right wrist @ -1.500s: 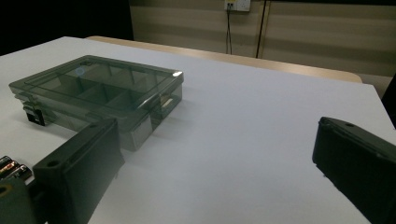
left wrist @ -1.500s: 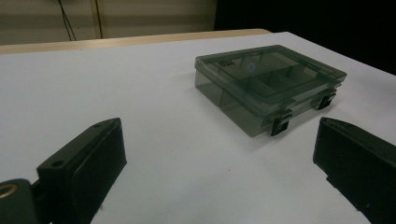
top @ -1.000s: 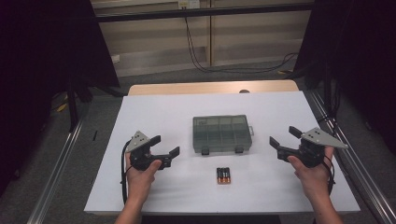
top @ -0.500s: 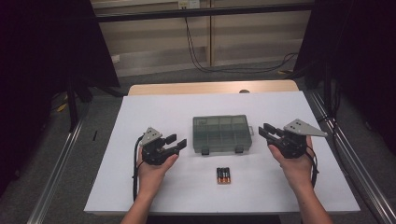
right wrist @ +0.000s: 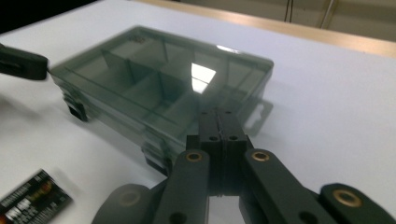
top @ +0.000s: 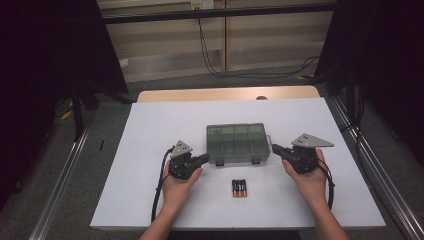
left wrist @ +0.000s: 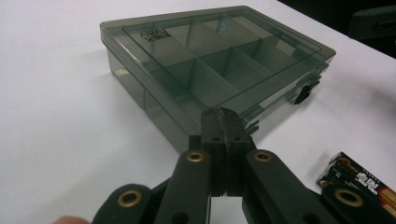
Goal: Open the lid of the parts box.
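We see a smoky clear compartment organizer box (top: 237, 143) lid shut at table (top: 150, 130) centre, a pack of AA batteries (top: 239, 188) at its 6 o'clock, just apart. Left gripper (top: 199, 160) sits at the box's 8 o'clock corner, right gripper (top: 278, 149) at its 4 o'clock; both have jaws pressed together, holding nothing. Risk, we judge: closed tips nudging the light box (empty compartments) could slide it onto the batteries, or slip off the front latches (left wrist: 304, 91).
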`<state>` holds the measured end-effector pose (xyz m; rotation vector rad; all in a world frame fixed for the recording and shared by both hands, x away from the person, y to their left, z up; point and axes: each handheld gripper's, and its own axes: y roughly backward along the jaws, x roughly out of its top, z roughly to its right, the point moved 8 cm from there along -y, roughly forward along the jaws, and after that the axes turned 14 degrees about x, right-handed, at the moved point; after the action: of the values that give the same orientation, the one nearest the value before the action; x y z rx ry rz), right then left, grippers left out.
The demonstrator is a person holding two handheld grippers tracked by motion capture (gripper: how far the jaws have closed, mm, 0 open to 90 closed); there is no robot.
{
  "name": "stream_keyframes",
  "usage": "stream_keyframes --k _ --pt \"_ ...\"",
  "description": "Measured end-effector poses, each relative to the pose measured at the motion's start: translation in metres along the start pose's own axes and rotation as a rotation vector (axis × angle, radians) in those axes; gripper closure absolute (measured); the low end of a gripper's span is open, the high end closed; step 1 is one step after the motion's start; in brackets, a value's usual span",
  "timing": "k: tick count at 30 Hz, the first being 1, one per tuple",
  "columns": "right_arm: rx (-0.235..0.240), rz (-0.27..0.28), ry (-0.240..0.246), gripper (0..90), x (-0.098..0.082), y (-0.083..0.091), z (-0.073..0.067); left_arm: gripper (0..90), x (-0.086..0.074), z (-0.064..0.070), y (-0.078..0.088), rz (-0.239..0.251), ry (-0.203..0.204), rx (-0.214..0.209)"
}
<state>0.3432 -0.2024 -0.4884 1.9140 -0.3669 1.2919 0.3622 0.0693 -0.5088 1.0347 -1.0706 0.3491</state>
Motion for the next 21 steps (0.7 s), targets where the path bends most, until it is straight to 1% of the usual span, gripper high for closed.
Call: stream_keyframes --k 1,3,4,5,6,9,10,13,14,16,17,18,19,20,21 --pt "-0.003 -0.013 -0.001 90.0 -0.003 -0.001 0.001 90.0 -0.001 -0.002 0.001 -0.001 -0.001 0.009" --pt "-0.012 -0.023 -0.007 90.0 -0.009 -0.003 0.005 90.0 -0.003 -0.005 0.002 -0.005 0.01 0.011" --pt "-0.019 -0.032 -0.022 90.0 -0.012 -0.004 0.006 90.0 -0.005 -0.006 0.002 -0.014 0.0 0.011" --pt "-0.019 -0.039 -0.025 90.0 -0.015 -0.005 0.008 90.0 -0.006 -0.006 0.002 -0.019 0.001 0.018" --pt "-0.021 -0.046 -0.031 90.0 -0.017 -0.006 0.008 90.0 -0.007 -0.006 0.002 -0.024 -0.009 0.013" --pt "-0.018 -0.074 -0.038 90.0 -0.024 -0.01 0.01 90.0 -0.009 -0.005 0.002 -0.034 -0.014 0.012" --pt "-0.018 -0.085 -0.043 90.0 -0.026 -0.011 0.01 90.0 -0.01 -0.005 0.002 -0.046 -0.025 0.02" --pt "-0.007 -0.103 -0.046 90.0 -0.029 -0.014 0.009 90.0 -0.013 -0.002 0.0 -0.066 -0.039 0.006" --pt "-0.004 -0.117 -0.047 90.0 -0.03 -0.015 0.008 90.0 -0.015 -0.001 -0.001 -0.089 -0.061 0.014" --pt "0.0 -0.118 -0.038 90.0 -0.03 -0.017 0.008 90.0 -0.015 0.0 -0.002 -0.094 -0.061 0.016" --pt "-0.002 -0.128 -0.036 90.0 -0.032 -0.018 0.007 90.0 -0.015 0.0 -0.003 -0.096 -0.063 0.009" --pt "-0.002 -0.131 -0.038 90.0 -0.032 -0.018 0.007 90.0 -0.015 0.0 -0.005 -0.099 -0.039 0.023" --pt "0.0 -0.128 -0.044 90.0 -0.032 -0.018 0.006 90.0 -0.016 -0.002 -0.005 -0.111 -0.06 0.028" --pt "0.003 -0.128 -0.051 90.0 -0.032 -0.017 0.006 90.0 -0.016 -0.002 -0.005 -0.111 -0.06 0.028" --pt "0.003 -0.128 -0.051 90.0 -0.032 -0.017 0.006 90.0 -0.016 -0.001 -0.005 -0.105 -0.045 0.028"
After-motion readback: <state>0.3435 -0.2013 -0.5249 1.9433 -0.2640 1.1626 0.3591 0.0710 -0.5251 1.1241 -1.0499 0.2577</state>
